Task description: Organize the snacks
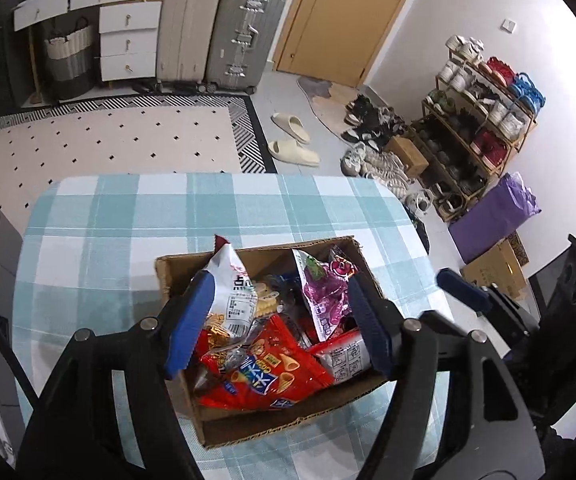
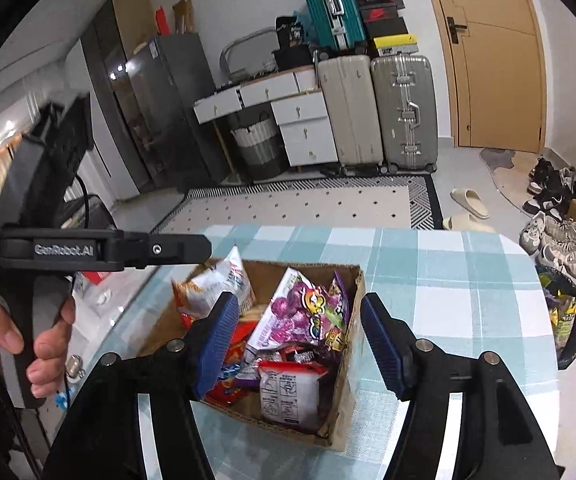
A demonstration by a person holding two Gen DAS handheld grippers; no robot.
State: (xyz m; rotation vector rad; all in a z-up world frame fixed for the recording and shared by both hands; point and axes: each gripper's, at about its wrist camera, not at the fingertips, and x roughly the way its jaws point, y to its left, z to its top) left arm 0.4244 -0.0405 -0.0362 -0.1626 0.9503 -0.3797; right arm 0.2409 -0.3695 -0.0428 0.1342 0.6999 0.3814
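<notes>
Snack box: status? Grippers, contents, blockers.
Left gripper open, right gripper open, both empty above cardboard box. Snack packets piled inside, red bag on top. Nothing in the way.

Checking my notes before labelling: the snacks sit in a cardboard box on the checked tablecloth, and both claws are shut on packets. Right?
Not quite. Both wrist views show the left claw and right claw open, holding nothing. The snacks do sit in the cardboard box on the checked tablecloth.

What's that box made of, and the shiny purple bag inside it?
The box looks like plain brown corrugated cardboard: matte, with fluted cut edges and worn corners. The purple bag seems to be glossy printed plastic film, perhaps foil-lined; it crinkles and catches the light.
</notes>
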